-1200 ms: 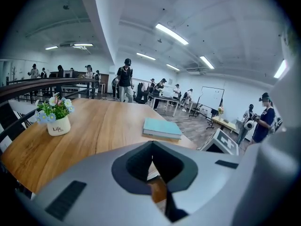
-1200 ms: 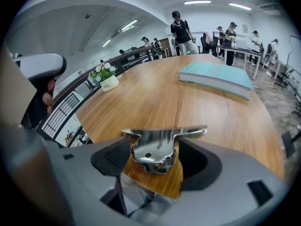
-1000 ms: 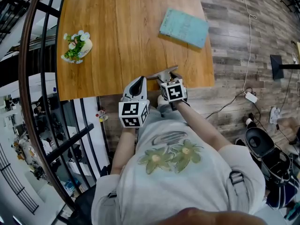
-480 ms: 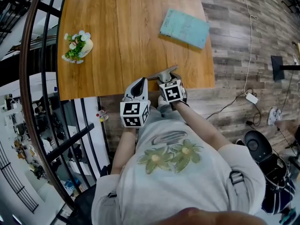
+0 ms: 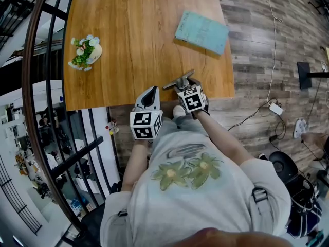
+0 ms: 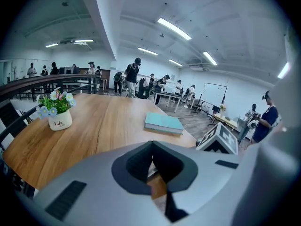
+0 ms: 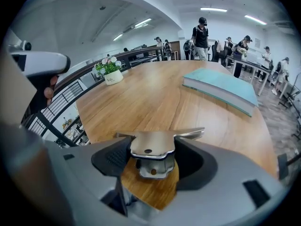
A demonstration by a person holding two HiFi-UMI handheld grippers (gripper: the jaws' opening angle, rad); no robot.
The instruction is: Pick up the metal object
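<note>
Right gripper view: right gripper (image 7: 152,160) is clamped on the T-shaped metal bracket (image 7: 155,142). Its pads grip the narrow stem, so the flat wings stick out ahead over the near edge of the wooden table (image 7: 155,102). I can't tell if it's clear of the wood. Left gripper (image 6: 151,150) has pads together on nothing, parked just beside; I read that as keeping it out of the way.

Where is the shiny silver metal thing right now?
In the head view, the shiny silver metal piece is clamped in the right gripper at the near edge of the wooden table, in front of the teal book.
</note>
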